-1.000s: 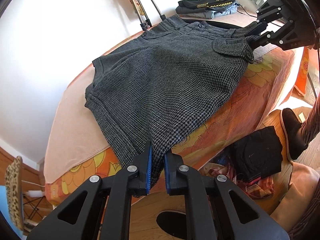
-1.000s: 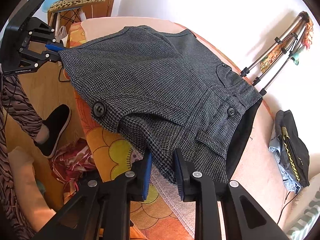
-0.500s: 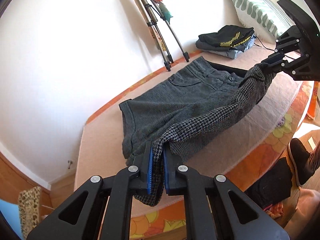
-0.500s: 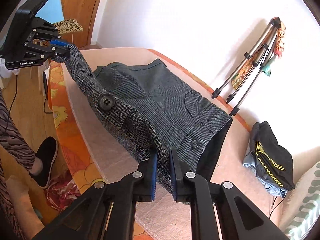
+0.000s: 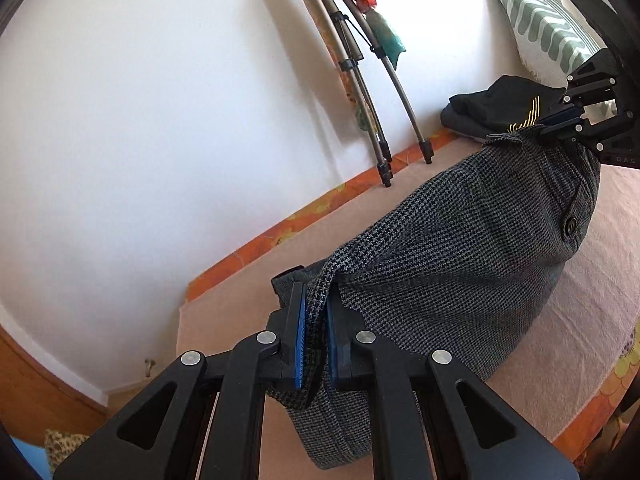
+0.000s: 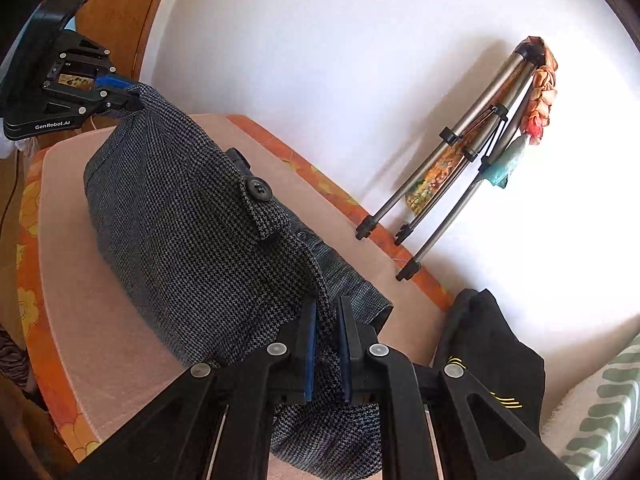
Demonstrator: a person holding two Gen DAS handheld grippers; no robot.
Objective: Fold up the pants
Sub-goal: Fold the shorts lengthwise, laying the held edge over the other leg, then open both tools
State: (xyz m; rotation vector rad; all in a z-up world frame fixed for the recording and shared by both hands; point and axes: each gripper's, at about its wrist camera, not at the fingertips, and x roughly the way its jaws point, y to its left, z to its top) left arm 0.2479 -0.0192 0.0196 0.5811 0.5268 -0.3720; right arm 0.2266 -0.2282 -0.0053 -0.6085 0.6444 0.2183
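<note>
The grey houndstooth pants [image 5: 460, 256] lie on the pink-covered bed [image 5: 580, 320], with one side lifted and folded over toward the wall. My left gripper [image 5: 314, 320] is shut on the hem edge of the pants. My right gripper [image 6: 326, 336] is shut on the waist edge of the pants [image 6: 200, 248]. The fabric hangs between the two grippers and drapes down over the lower layer. The left gripper also shows in the right wrist view [image 6: 120, 98], and the right gripper in the left wrist view [image 5: 560, 124]. A pocket flap with a black button [image 6: 258, 189] faces up.
A folded tripod [image 5: 360, 80] leans on the white wall behind the bed. A pile of dark clothes [image 5: 500, 108] and a green-striped pillow [image 5: 548, 36] lie at the bed's head end. An orange flowered sheet edge [image 6: 32, 208] borders the bed.
Both grippers have carried the held edge of the pants up and across toward the wall, so the lifted half now drapes over the half that lies on the bed.
</note>
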